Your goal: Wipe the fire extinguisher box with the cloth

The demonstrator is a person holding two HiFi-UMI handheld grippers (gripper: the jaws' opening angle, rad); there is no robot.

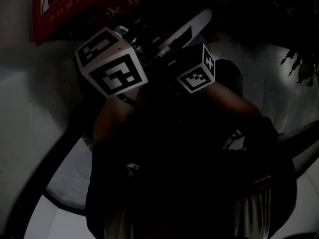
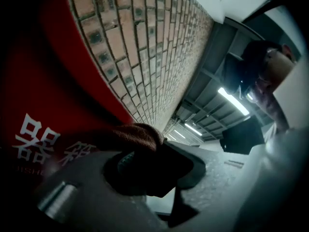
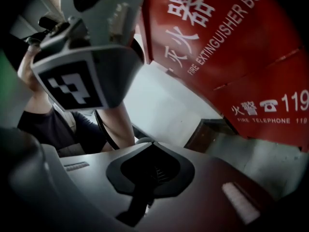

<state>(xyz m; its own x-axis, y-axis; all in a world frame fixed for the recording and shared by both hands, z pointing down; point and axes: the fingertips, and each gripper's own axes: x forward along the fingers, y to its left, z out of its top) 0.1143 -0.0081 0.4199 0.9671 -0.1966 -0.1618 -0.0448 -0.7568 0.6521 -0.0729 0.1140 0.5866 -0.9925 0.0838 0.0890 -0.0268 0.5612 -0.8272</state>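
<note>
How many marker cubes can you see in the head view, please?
2. The left cube sits upper left, just below the red fire extinguisher box; the right cube is beside it, nearer centre. The picture is dark, but no third shows.

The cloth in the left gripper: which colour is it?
The cloth is reddish brown; the left gripper view shows it best.

Pale grey smooth floor (image 1: 30,113) fills the head view, and the red fire extinguisher box (image 1: 55,9) with white lettering rises from its far side. A dark curved band (image 1: 45,158) sweeps over the floor on the near side of that box. A green leafy plant (image 1: 299,59) leans in well to the box's right.
</note>
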